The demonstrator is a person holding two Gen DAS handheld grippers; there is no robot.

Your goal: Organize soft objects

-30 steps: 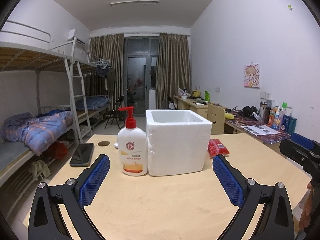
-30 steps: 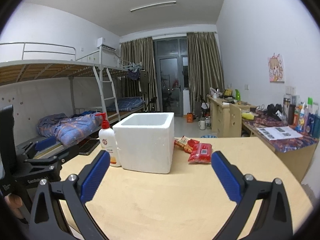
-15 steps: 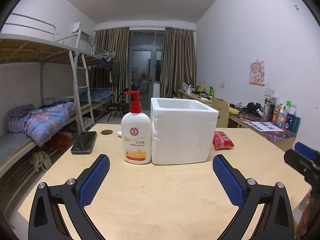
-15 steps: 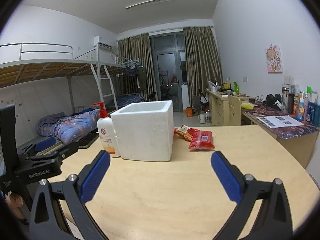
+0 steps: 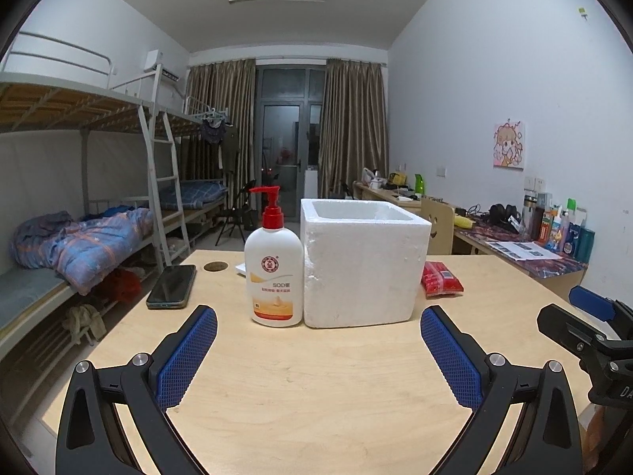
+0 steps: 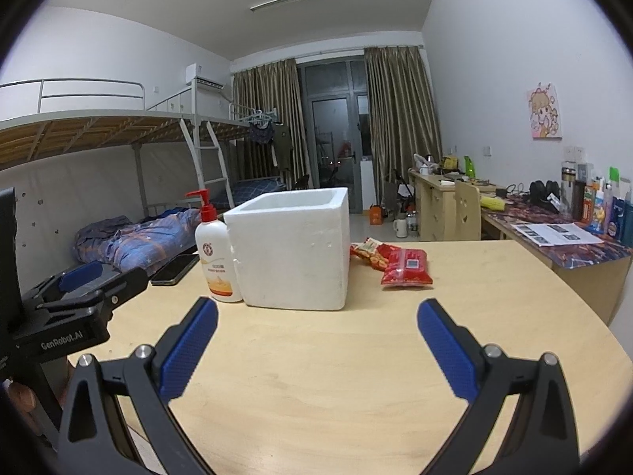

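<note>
A white foam box [image 5: 362, 265] [image 6: 292, 247] stands open-topped on the wooden table [image 5: 316, 388]. Touching its left side is a white pump bottle with a red top [image 5: 273, 265] [image 6: 215, 251]. Two red snack packets lie to the right of the box: a flat red one [image 6: 405, 269] [image 5: 441, 279] and an orange-red one [image 6: 370, 253] behind it. My left gripper [image 5: 318, 344] hovers open over the table in front of the bottle and box. My right gripper [image 6: 316, 340] is open too, nothing between its blue pads, short of the box.
A black phone [image 5: 172, 287] lies at the table's left edge beside a round cable hole [image 5: 215, 266]. Bunk beds [image 5: 79, 237] run along the left wall. A cluttered desk [image 6: 569, 237] with bottles and papers lines the right wall.
Both views have tilted up and dropped lower toward table level, so the box's inside is less visible. Both grippers stayed open.
</note>
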